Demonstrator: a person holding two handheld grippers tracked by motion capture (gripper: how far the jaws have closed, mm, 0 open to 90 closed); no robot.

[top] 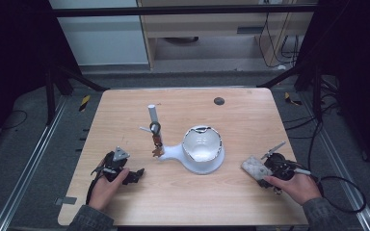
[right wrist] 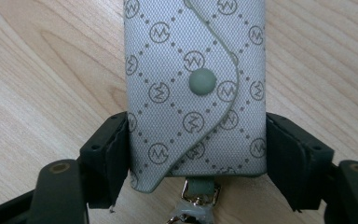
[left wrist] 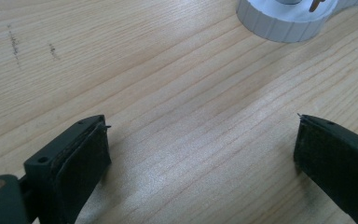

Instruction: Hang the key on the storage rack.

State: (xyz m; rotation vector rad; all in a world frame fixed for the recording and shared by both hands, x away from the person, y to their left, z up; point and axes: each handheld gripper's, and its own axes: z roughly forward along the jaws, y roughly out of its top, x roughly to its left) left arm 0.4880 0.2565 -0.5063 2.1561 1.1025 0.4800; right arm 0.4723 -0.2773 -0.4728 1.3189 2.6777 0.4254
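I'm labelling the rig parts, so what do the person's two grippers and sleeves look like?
Both the left gripper and the right gripper are black, with flat black jaw pads. The left carries a grey three-cornered plate; a black cable loops from the right. Both sleeves are grey.

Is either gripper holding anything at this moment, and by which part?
The right gripper clamps the grey patterned key pouch across its two long sides, near the clasp end. The left gripper is open over bare table.
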